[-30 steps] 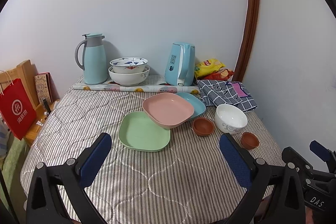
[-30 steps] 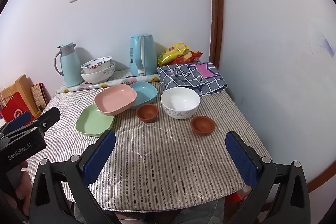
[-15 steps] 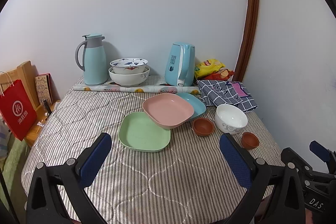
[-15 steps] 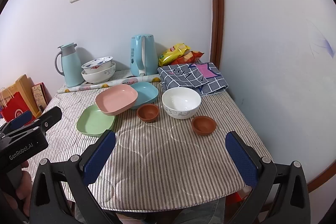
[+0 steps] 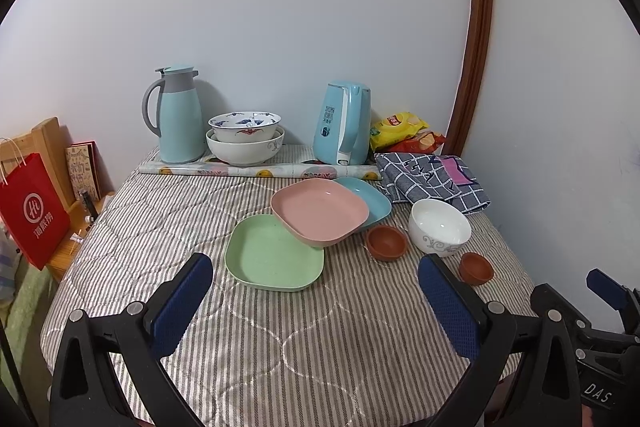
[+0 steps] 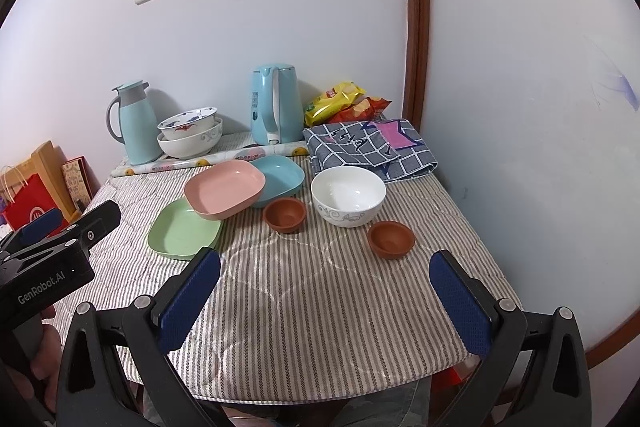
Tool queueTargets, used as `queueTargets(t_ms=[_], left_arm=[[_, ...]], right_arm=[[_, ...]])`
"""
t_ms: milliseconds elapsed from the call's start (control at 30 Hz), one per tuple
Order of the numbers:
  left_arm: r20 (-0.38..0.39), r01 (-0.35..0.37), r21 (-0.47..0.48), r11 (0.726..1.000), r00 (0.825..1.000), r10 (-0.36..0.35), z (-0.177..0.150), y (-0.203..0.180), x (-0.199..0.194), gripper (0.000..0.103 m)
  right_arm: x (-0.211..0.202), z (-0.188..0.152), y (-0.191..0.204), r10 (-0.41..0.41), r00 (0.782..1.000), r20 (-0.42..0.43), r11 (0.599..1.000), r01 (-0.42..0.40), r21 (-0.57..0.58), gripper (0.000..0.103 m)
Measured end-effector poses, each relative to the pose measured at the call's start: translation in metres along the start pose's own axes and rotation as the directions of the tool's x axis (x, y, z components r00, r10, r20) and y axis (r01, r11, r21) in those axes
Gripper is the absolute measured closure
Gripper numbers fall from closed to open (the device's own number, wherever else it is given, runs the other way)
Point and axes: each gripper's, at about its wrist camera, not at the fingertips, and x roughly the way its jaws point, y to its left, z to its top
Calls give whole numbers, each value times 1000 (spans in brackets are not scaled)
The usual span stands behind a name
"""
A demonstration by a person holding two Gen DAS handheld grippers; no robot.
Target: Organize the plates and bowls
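A pink square plate (image 5: pixel 320 207) leans tilted across a green plate (image 5: pixel 274 257) and a blue plate (image 5: pixel 370 199) mid-table. A white bowl (image 5: pixel 439 226) stands to the right, with two small brown bowls (image 5: pixel 386 242) (image 5: pixel 475 268) beside it. The same show in the right wrist view: pink plate (image 6: pixel 225 189), green plate (image 6: pixel 184 229), blue plate (image 6: pixel 280 175), white bowl (image 6: pixel 348 195), brown bowls (image 6: pixel 285 214) (image 6: pixel 391 239). My left gripper (image 5: pixel 316 295) is open and empty over the near table. My right gripper (image 6: pixel 326 291) is open and empty near the front edge.
Two stacked patterned bowls (image 5: pixel 245 139), a thermos jug (image 5: pixel 178 115) and an electric kettle (image 5: pixel 344 125) stand at the back by the wall. A checked cloth (image 5: pixel 434 179) and snack bags (image 5: pixel 404 133) lie back right. A red bag (image 5: pixel 32 211) stands left of the table.
Both grippers have drifted very slightly; the view barely shifts. Nothing on the table has moved.
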Motion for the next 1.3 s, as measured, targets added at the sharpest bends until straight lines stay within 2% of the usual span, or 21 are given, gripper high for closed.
queueTargets(t_ms=[400,667,800,1000,1100,1300], left_arm=[[-29,12,-12,1000,999,-12,6,1,20,0],[-72,4,-28,1000,997,-6,12,5,48,0],[-101,-5,-40,999,995,1,15,11,66,0],[-160,-30,-64,997,987,20,16,28,99,0],[-196,-55,-70,996,980,41,16,37,117,0],[-225,-78,-62,995,972,62,15,50,144,0]], right_arm=[[24,-1,2,18,999,-50,1000,-19,-11,0],[50,-1,1,-10,995,-95,1000,7,-30,0],[60,1,-2,13,994,-106,1000,-15,-17,0],[86,0,-9,9,992,-128,1000,-11,-9,0],[103,-1,-10,31,985,-167,999,-32,-6,1],[125,6,-8,36,989,-143,999,-36,3,2]])
